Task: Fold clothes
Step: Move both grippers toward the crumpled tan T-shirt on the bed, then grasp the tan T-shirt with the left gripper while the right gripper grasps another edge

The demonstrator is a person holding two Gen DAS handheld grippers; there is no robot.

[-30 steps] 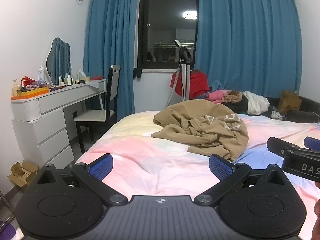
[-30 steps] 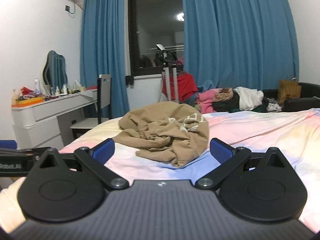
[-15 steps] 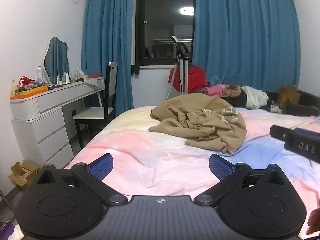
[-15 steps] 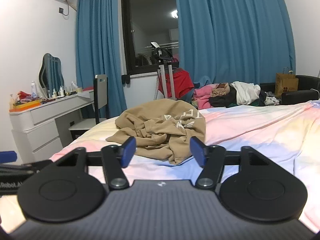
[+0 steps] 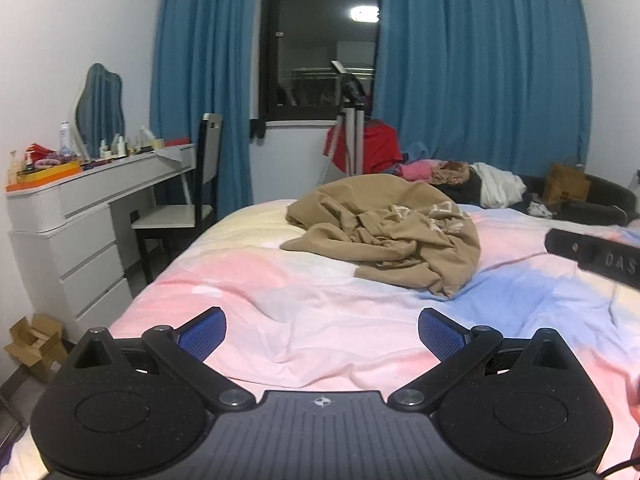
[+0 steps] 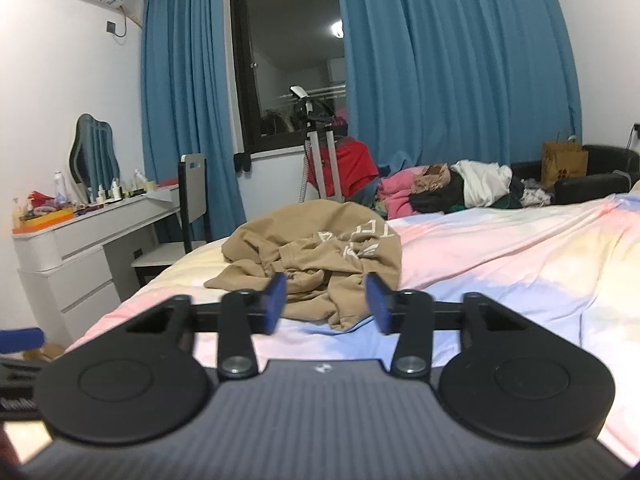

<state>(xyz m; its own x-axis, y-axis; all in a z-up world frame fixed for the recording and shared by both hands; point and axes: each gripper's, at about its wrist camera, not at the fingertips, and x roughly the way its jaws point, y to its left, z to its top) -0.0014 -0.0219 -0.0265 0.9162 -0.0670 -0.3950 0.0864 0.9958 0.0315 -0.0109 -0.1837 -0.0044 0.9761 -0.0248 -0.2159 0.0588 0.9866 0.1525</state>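
Note:
A crumpled tan sweatshirt (image 5: 384, 236) with pale lettering lies in a heap on the pastel bed cover (image 5: 320, 320); it also shows in the right wrist view (image 6: 316, 256). My left gripper (image 5: 322, 334) is wide open and empty, well short of the sweatshirt. My right gripper (image 6: 326, 306) has its jaws partly closed with a clear gap, holding nothing, short of the sweatshirt's near edge. The right gripper's body shows at the right edge of the left wrist view (image 5: 596, 258).
A white dresser (image 5: 76, 232) with bottles and a mirror, and a chair (image 5: 192, 208), stand left of the bed. A pile of clothes (image 6: 452, 190), a tripod (image 5: 352, 136) and a paper bag (image 6: 564, 164) lie beyond the bed. Cardboard boxes (image 5: 36, 346) sit on the floor.
My right gripper's jaws have narrowed from wide open to a small gap. Both grippers have shifted slightly; the sweatshirt has not moved.

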